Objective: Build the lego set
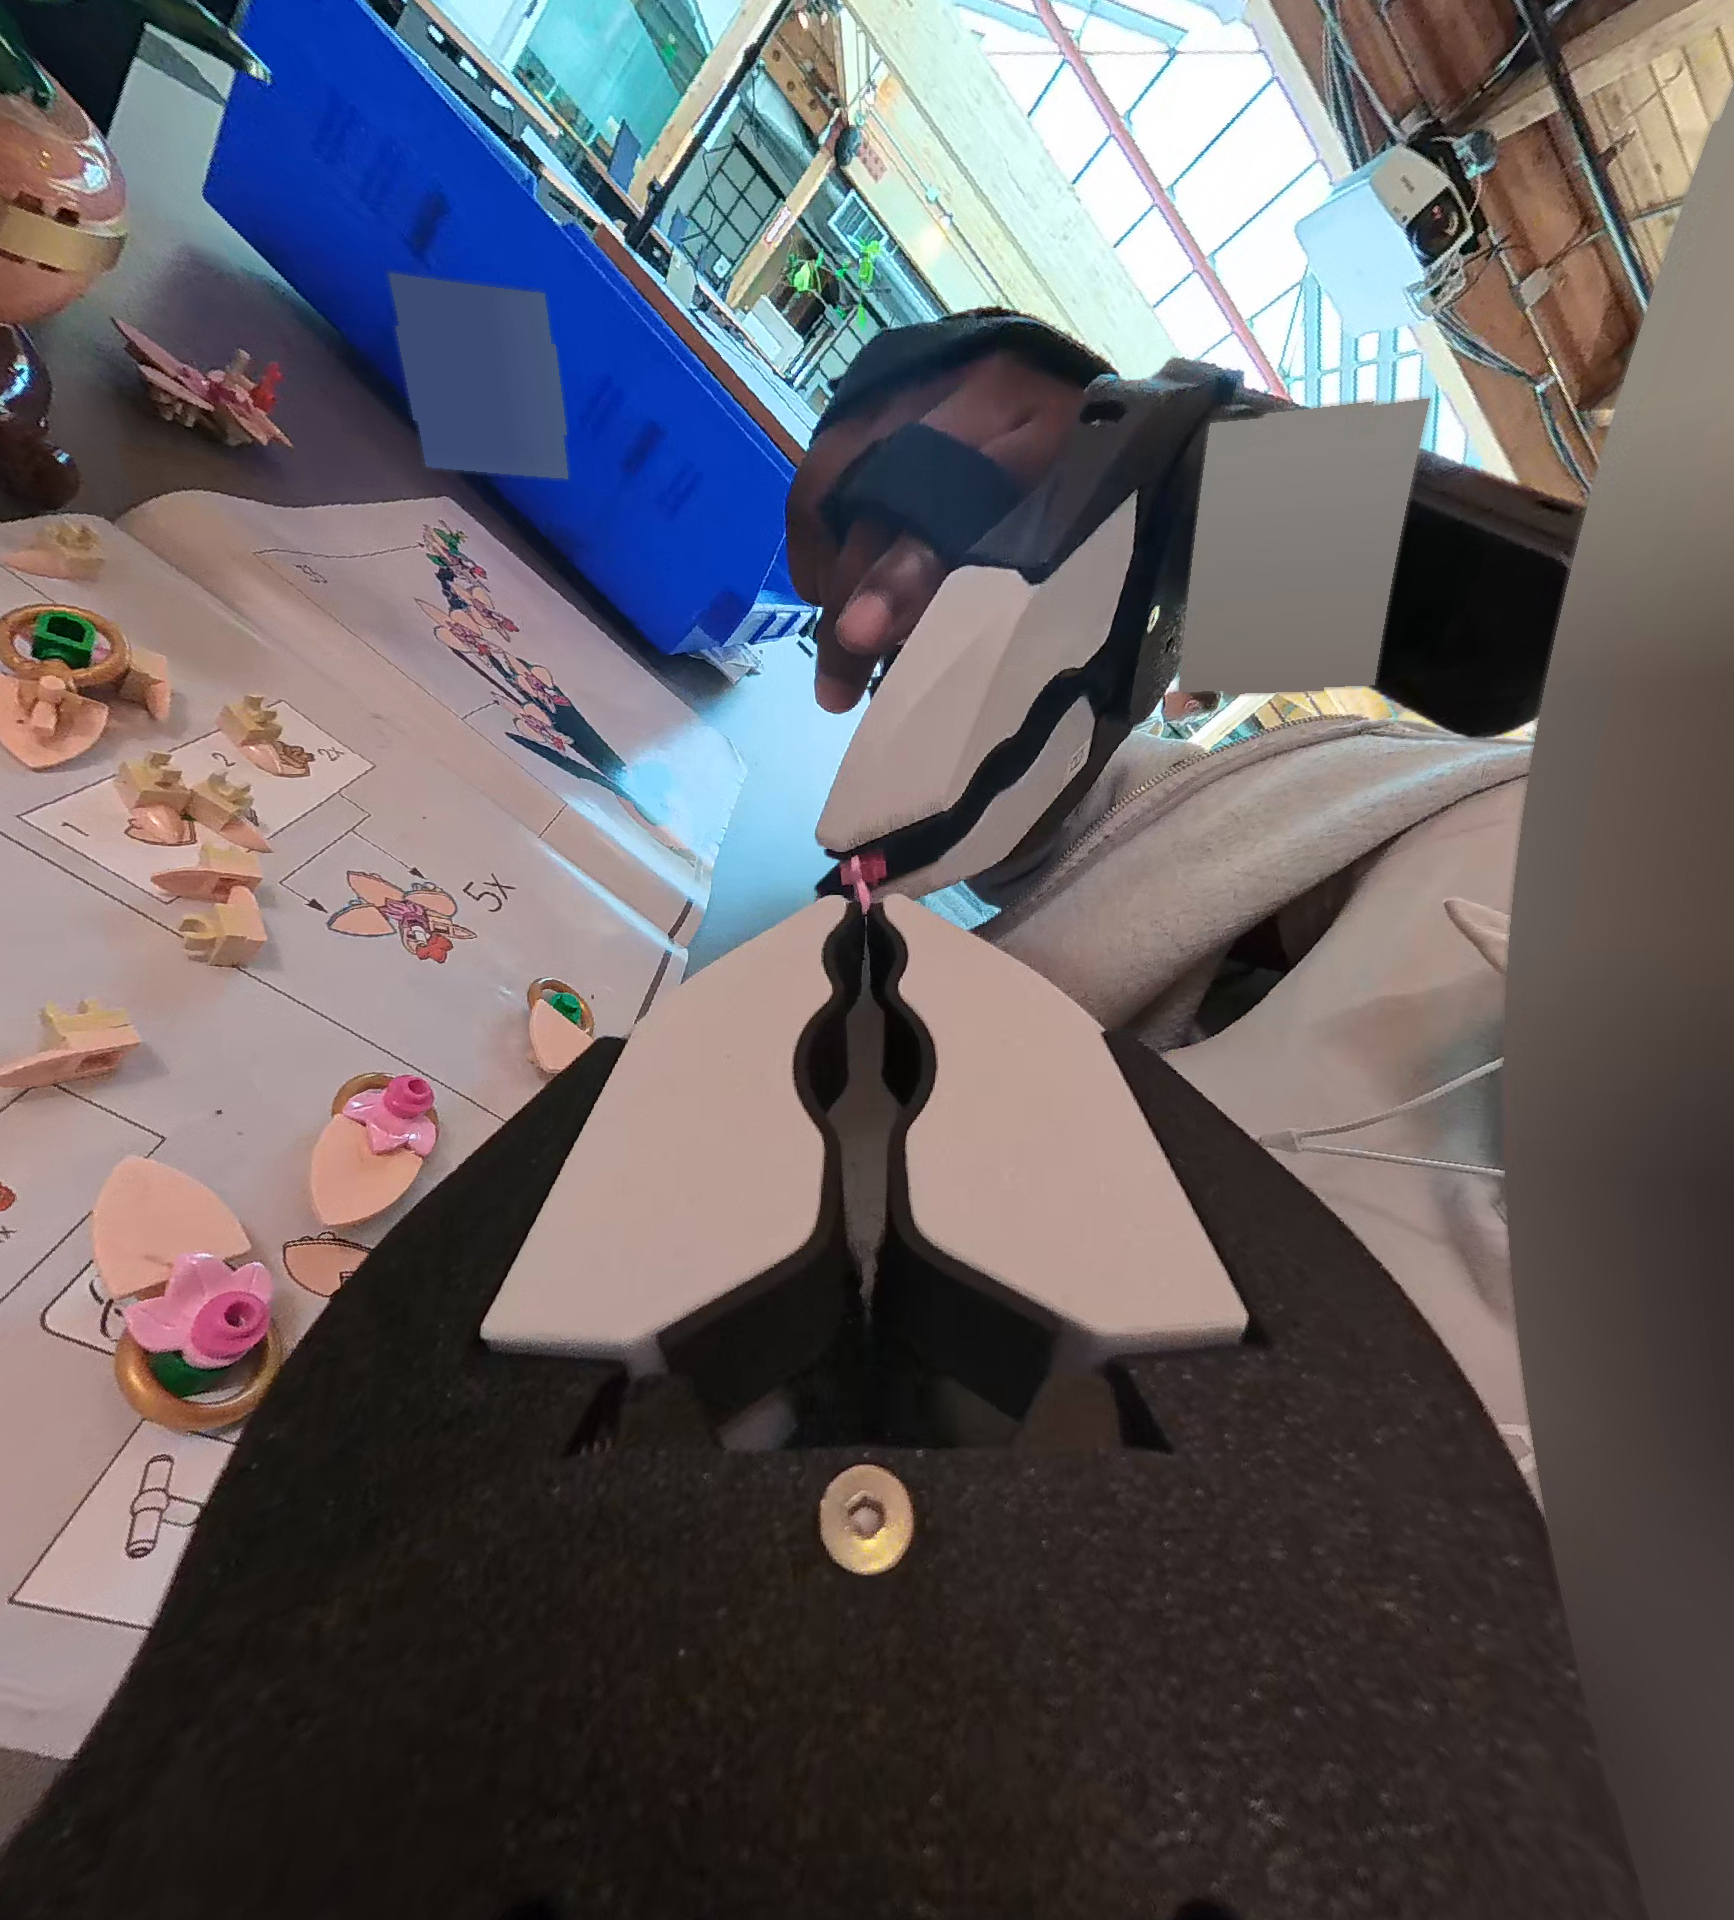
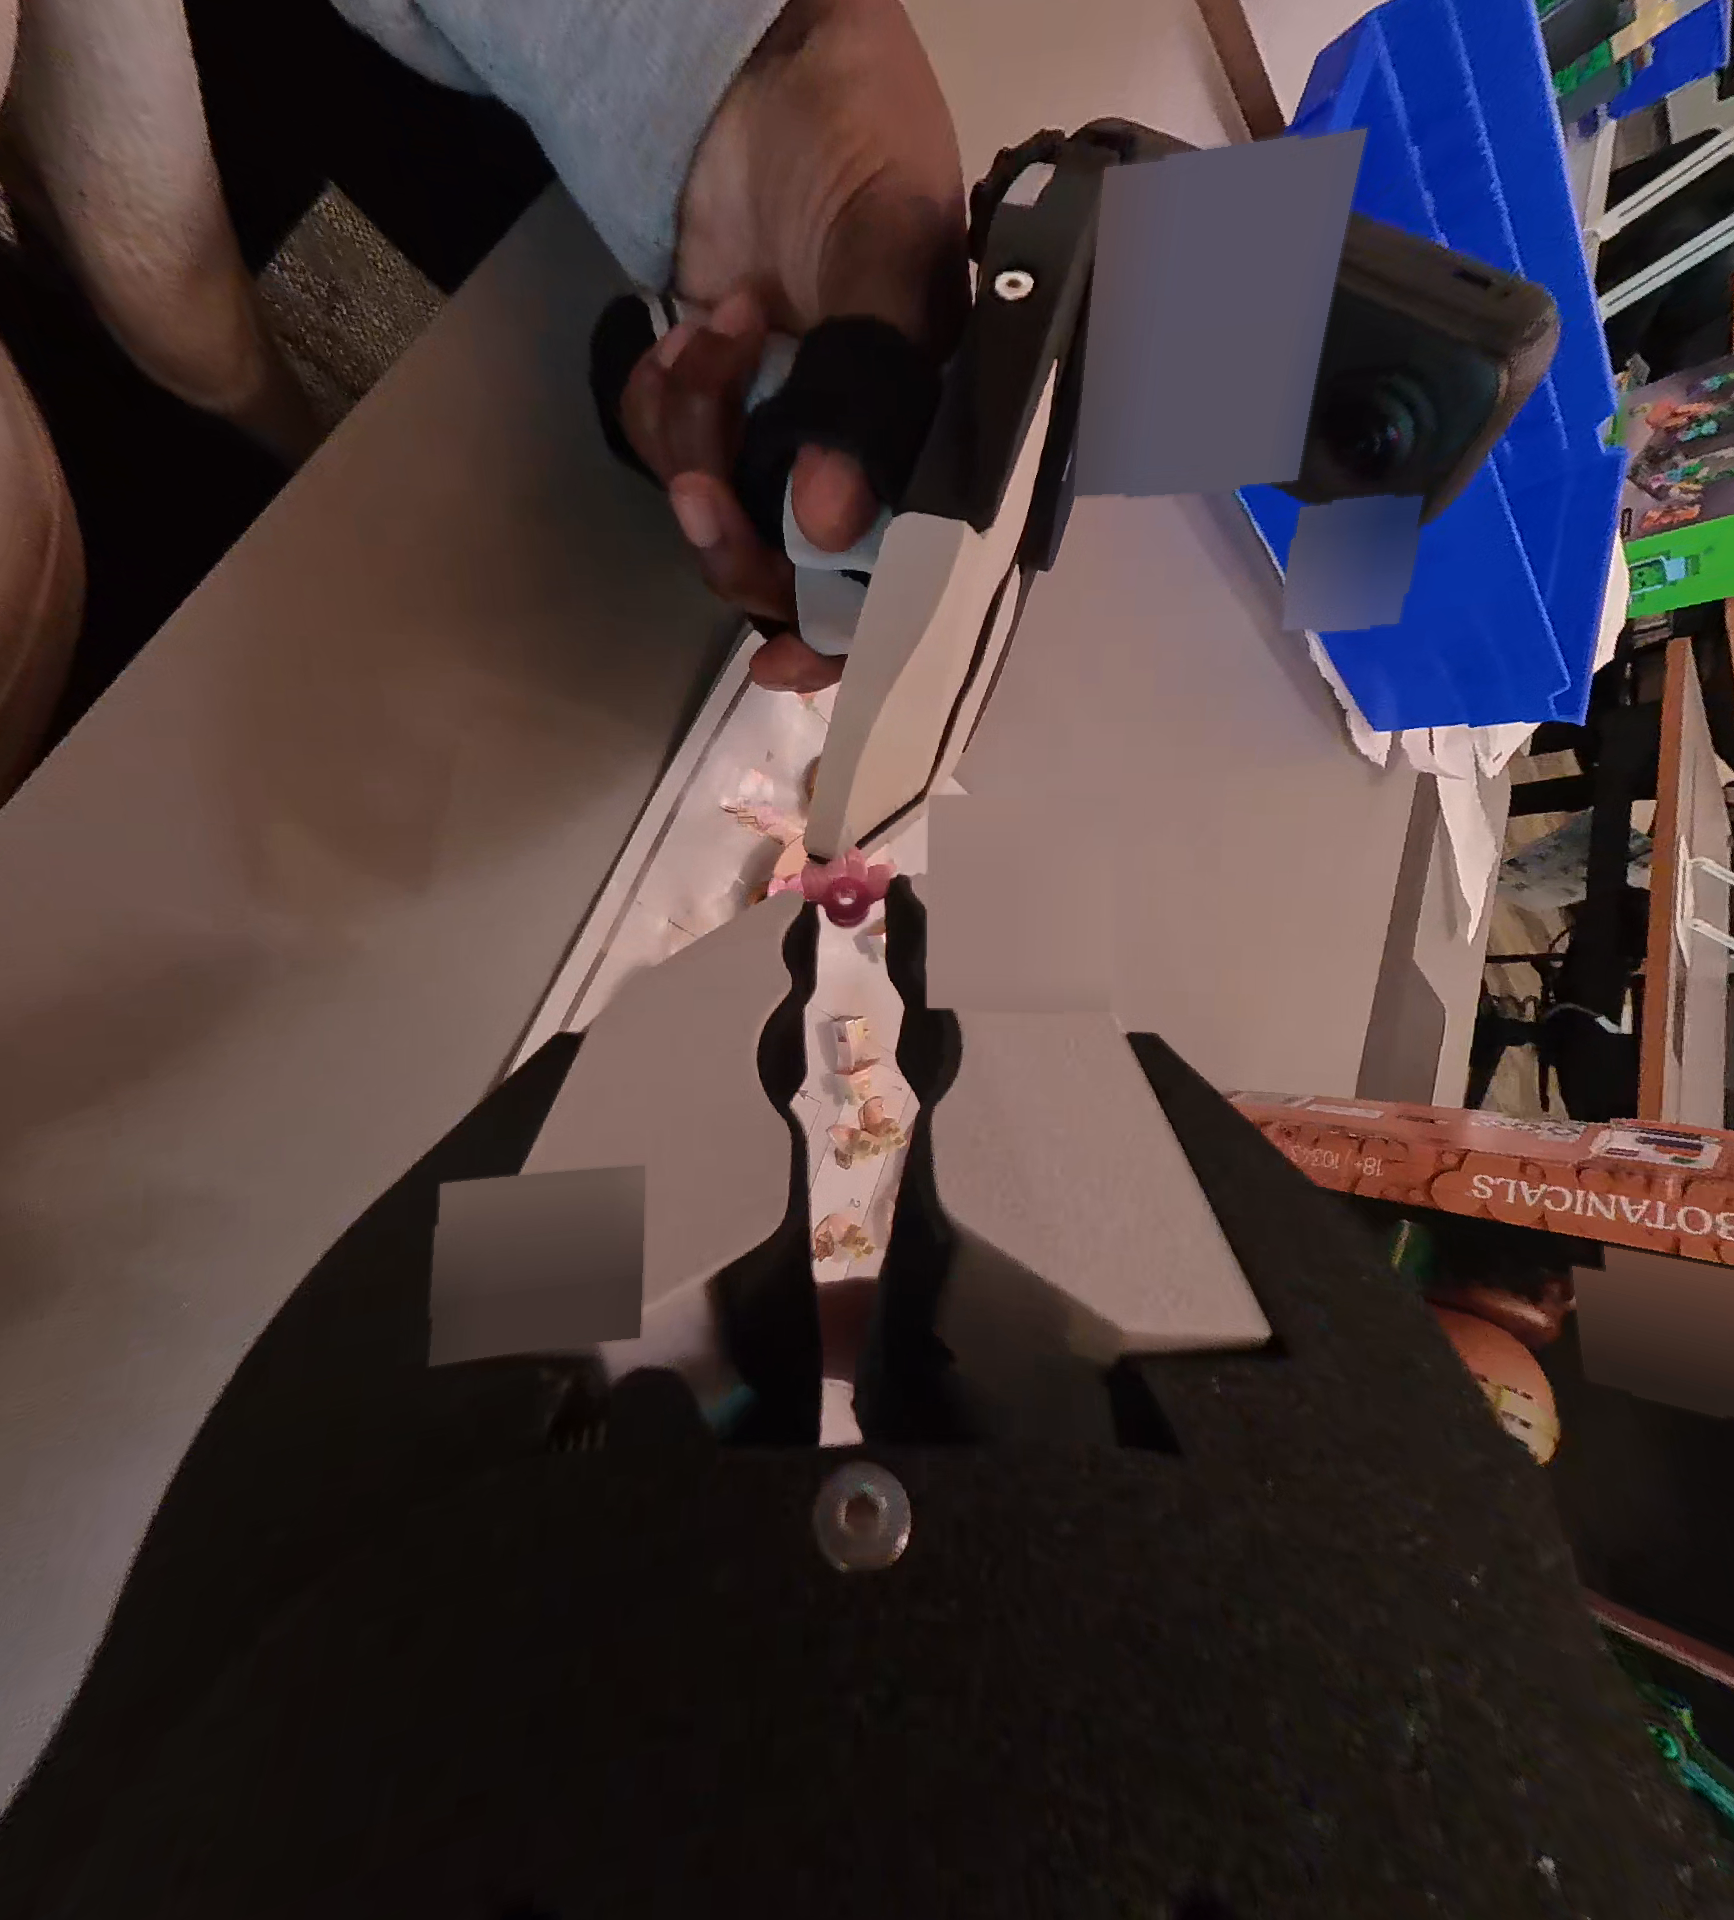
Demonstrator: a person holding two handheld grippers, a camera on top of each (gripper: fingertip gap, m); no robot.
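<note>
Pink flower piece (image 2: pixel 845 891), pale-grey claw fingers (image 1: pixel 676 1122), blue bin (image 1: pixel 447 312), gold ring (image 1: pixel 198 1387).

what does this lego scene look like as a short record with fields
left hand-held gripper: shut on a thin part of the pink flower piece
right hand-held gripper: tips around the pink flower piece
meeting point: both tips together, held above the table
instruction booklet: open on the table
loose pieces: petal parts and gold ring subassemblies on the booklet
blue bin: behind the booklet

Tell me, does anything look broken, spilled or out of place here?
Nothing stands out. Loose petal pieces lie scattered on the open instruction booklet, as expected mid-build, and both grippers meet at a small pink flower piece in the air.
</note>
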